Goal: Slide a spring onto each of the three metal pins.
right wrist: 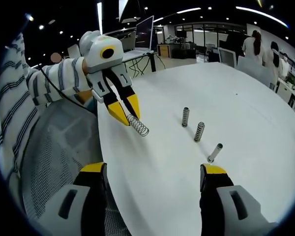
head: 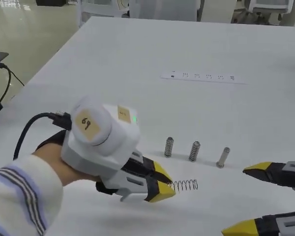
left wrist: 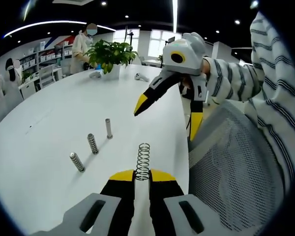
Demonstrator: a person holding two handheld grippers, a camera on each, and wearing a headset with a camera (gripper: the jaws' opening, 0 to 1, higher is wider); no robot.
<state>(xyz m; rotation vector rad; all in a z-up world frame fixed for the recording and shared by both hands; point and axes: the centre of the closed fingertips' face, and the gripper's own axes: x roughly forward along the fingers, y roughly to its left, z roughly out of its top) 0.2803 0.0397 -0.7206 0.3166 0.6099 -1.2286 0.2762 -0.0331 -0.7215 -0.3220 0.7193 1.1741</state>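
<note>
Three short metal pins stand in a row on the white table [head: 137,59]. The left pin [head: 169,147] and the middle pin [head: 194,151] each wear a spring; the right pin [head: 223,157] is bare. My left gripper [head: 163,185] is shut on one end of a loose spring [head: 185,185], held level just above the table in front of the pins. In the left gripper view the spring [left wrist: 143,160] sticks out from the closed yellow tips. My right gripper [head: 246,201] stands open at the right, near the bare pin [right wrist: 214,152].
A white power strip [head: 204,77] lies farther back on the table. A black cable [head: 29,130] trails from the left gripper. A potted plant [left wrist: 109,56] stands at the table's far end, with people and desks beyond.
</note>
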